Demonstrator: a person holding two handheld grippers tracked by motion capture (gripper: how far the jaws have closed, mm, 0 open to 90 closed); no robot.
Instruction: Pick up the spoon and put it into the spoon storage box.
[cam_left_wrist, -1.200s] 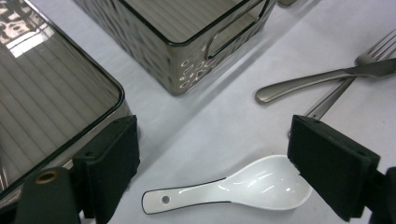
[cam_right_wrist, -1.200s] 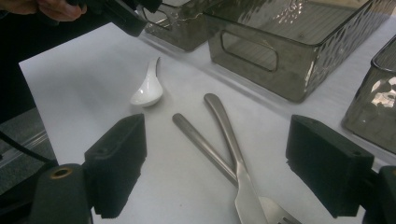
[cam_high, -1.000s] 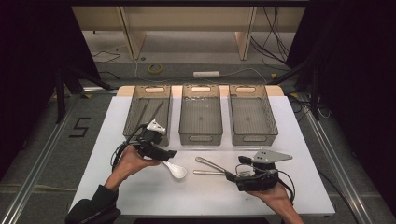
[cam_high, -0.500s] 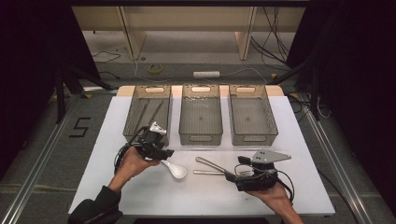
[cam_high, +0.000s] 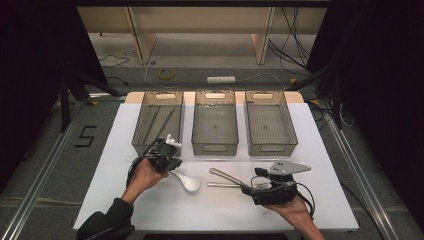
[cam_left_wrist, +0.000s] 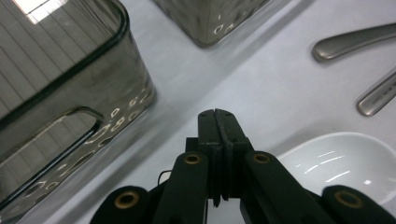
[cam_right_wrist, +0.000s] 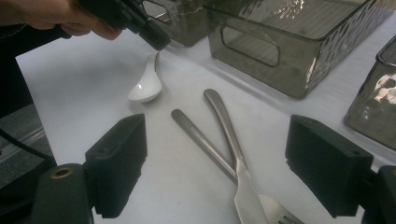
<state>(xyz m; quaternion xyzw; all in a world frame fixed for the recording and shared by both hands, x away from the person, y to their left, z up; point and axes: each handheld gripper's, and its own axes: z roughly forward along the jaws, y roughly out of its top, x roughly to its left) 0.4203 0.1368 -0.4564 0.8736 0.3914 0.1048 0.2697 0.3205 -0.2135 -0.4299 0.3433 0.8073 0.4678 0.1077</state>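
Left gripper (cam_high: 172, 165) sits at the near corner of the left bin (cam_high: 144, 146), tips down on the white table (cam_high: 125, 200). Its jaws have just been closing and now stand pressed together; the left gripper view shows no gap at the tips (cam_left_wrist: 217, 114). The white spoon (cam_high: 189, 182) lies on the table just right of this gripper, bowl nearest the person's side. Seen from the right gripper view, its handle (cam_right_wrist: 152, 65) runs up to the left gripper's tips. Whether the handle is actually clamped cannot be told: the contact point is hidden under the jaws.

Right gripper (cam_high: 248, 187) rests near the table's near-right area, jaws spread wide, with nothing between the pads. A metal fork (cam_right_wrist: 247, 196) and a second metal handle (cam_right_wrist: 201, 135) lie crossed just ahead of it.

Step in hand, as judged: taking hold of the spoon for sorting into a bin.

Next move:
1. Raise the left gripper slightly and confirm that the spoon comes up with it.
2. If it stays down, reopen and re-seat the pads across the handle.
3. Carry it over a bin rim without striking the wall.
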